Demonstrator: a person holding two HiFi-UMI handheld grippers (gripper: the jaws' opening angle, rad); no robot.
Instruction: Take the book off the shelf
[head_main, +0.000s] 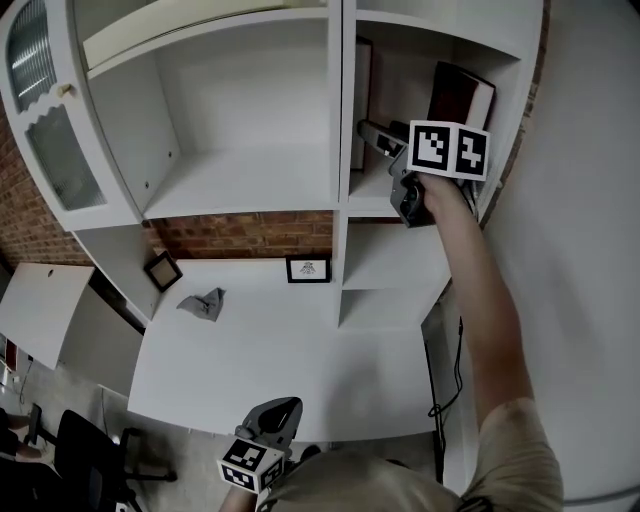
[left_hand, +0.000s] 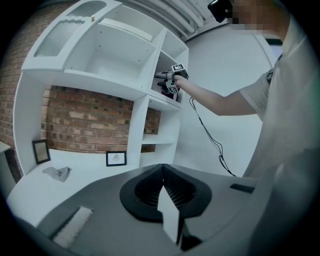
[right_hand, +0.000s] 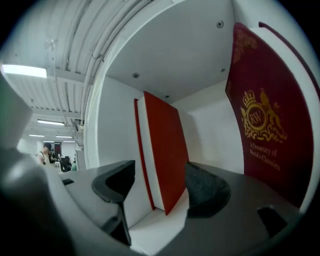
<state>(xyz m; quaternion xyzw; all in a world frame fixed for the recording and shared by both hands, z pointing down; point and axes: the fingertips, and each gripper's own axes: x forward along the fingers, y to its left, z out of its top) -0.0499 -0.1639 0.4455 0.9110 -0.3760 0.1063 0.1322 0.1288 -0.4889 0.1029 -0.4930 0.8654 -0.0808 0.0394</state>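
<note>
In the right column's upper compartment of the white shelf (head_main: 240, 180), a thin red book (head_main: 362, 100) stands against the left wall. A maroon book (head_main: 460, 95) with a gold crest leans at the right. My right gripper (head_main: 368, 135) is raised level at the mouth of that compartment, open. In the right gripper view the red book (right_hand: 165, 150) stands beyond the gap between the fingers (right_hand: 117, 182), untouched, and the maroon book (right_hand: 265, 115) is at the right. My left gripper (head_main: 275, 420) is low by the desk's front edge, jaws together and holding nothing (left_hand: 162, 185).
On the white desk (head_main: 280, 370) a small framed picture (head_main: 308, 269) stands against the brick wall, another frame (head_main: 162, 270) leans at the left, and a grey crumpled cloth (head_main: 203, 303) lies near it. A glass cabinet door (head_main: 45, 110) hangs open at far left. A cable (head_main: 445, 380) runs down the right side.
</note>
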